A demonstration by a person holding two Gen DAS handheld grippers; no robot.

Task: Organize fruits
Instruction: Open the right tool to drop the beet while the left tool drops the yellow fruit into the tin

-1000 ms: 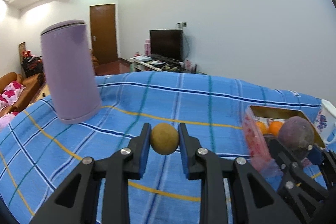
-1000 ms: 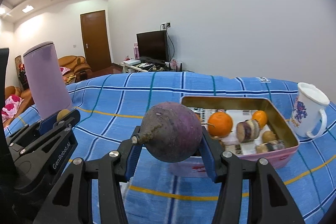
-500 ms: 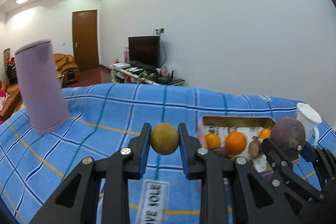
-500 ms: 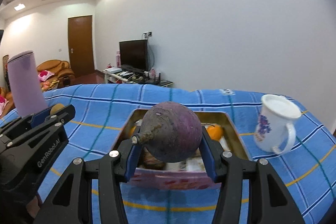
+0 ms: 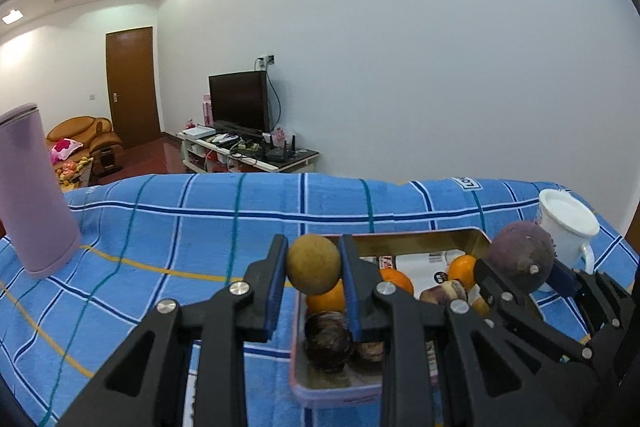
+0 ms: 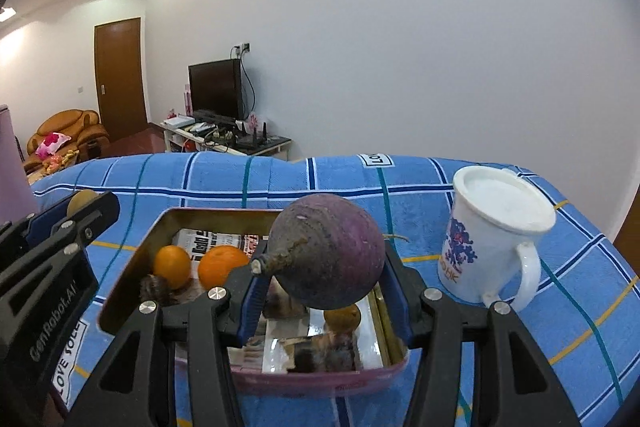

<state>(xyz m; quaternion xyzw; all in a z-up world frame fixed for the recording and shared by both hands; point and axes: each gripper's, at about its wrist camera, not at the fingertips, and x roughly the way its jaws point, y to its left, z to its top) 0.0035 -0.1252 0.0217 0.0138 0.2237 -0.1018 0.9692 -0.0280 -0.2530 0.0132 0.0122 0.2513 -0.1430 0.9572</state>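
I am holding one fruit in each hand, and both are up in the air over the pink tin (image 6: pixel 320 381). My left gripper (image 5: pixel 314 269) is squeezed on a small round brown fruit (image 5: pixel 314 269). Its blue pads (image 5: pixel 276 285) press on the two sides of the ball, so it cannot roll out. I hold it over the near left end of the tin, where I think there is room beside the dark fruits (image 5: pixel 328 341) lying there. My right gripper (image 6: pixel 326 263) is squeezed on a big purple fruit (image 6: pixel 326 253). It is fat and looks heavy, so the pads grip it at its widest part, with its little stem (image 6: pixel 276 257) sticking out to the left. I hold it over the near right part of the tin, above a small yellow fruit (image 6: pixel 342 317). The tin already has two oranges (image 6: pixel 222 265) on its left side, so I guess the fruits all go in here to keep them together. The tin sits on the blue checked cloth (image 6: pixel 280 179). A white mug (image 6: pixel 494 239) stands just right of the tin, so I should keep my right hand from bumping it. A tall purple cup (image 5: pixel 34 187) stands far off on the left, well out of the way. I think the next thing is to go down low and then let go, so the fruits do not drop hard and bounce out.
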